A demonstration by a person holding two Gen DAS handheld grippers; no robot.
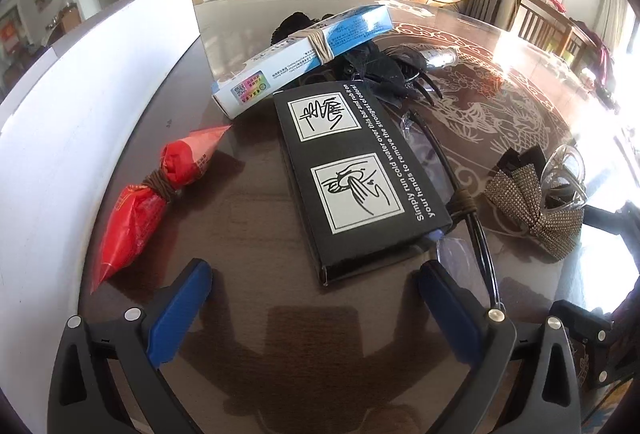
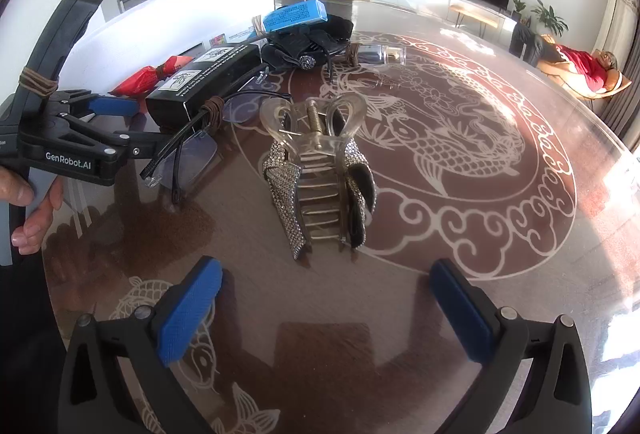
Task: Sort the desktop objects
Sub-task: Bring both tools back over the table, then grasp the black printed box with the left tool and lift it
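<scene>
My left gripper [image 1: 316, 274] is open and empty, just short of the near end of a black box [image 1: 352, 173] lying flat on the table. A blue-and-white box [image 1: 304, 49] bound with a rubber band leans behind it. A red packet [image 1: 152, 189] tied with cord lies to the left. Black-framed glasses [image 1: 460, 193] lie to the right of the box. My right gripper [image 2: 326, 274] is open and empty, just short of a rhinestone hair claw [image 2: 320, 173] standing on the table. The left gripper [image 2: 108, 113] shows at the left of the right wrist view.
A white board [image 1: 100, 81] stands along the left side of the table. A black hair clip [image 1: 376, 65] and a small clear bottle [image 1: 440, 55] lie behind the boxes. The round glass table [image 2: 460, 137] has a dragon pattern. A chair [image 1: 540, 21] stands far right.
</scene>
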